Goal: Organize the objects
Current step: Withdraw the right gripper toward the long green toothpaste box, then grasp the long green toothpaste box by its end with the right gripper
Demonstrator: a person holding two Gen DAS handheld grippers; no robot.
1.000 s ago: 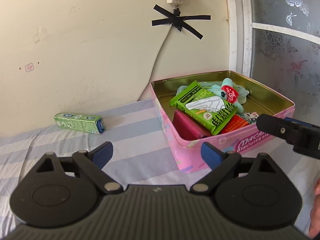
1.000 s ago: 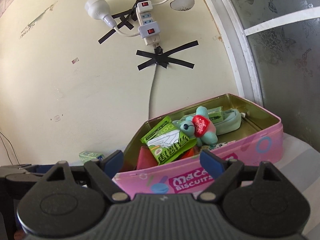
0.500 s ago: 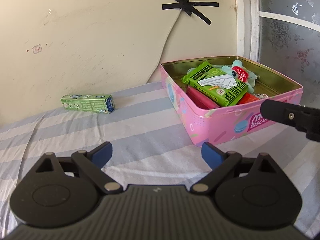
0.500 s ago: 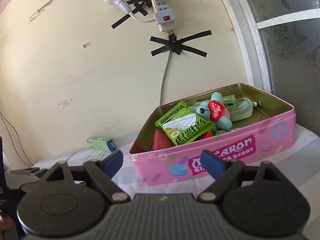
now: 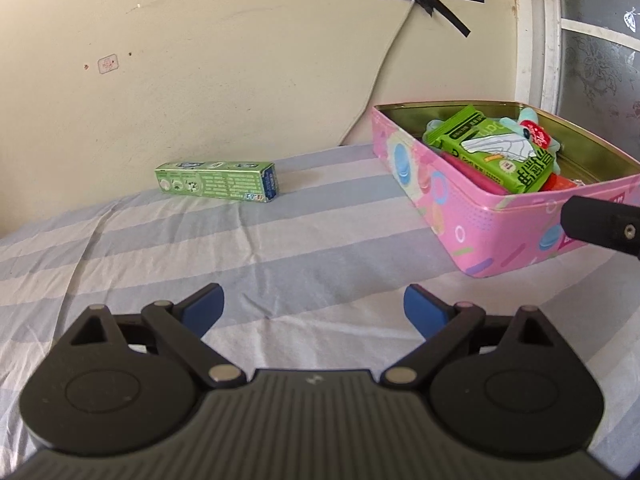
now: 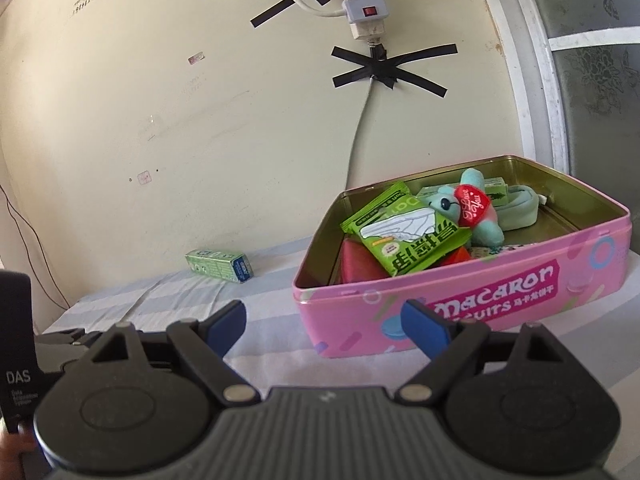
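A long green toothpaste box (image 5: 218,186) lies on the striped sheet near the wall; it also shows in the right wrist view (image 6: 220,265). A pink macaron tin (image 5: 460,216) stands open to the right, also in the right wrist view (image 6: 500,296). It holds a green snack packet (image 6: 404,236), a teal plush toy with a red heart (image 6: 472,208), red packets and a mint pouch. My left gripper (image 5: 314,307) is open and empty, well short of the box. My right gripper (image 6: 324,322) is open and empty, just in front of the tin.
A striped grey-blue sheet (image 5: 280,248) covers the surface. A cream wall stands close behind, with a taped power strip (image 6: 362,4) and cable. A frosted window (image 6: 592,60) is at the right. The right gripper's finger (image 5: 600,226) juts in front of the tin.
Both grippers have pulled back and away from the tin. The left view has swung left, so the toothpaste box now sits nearer its centre. Both stay open.
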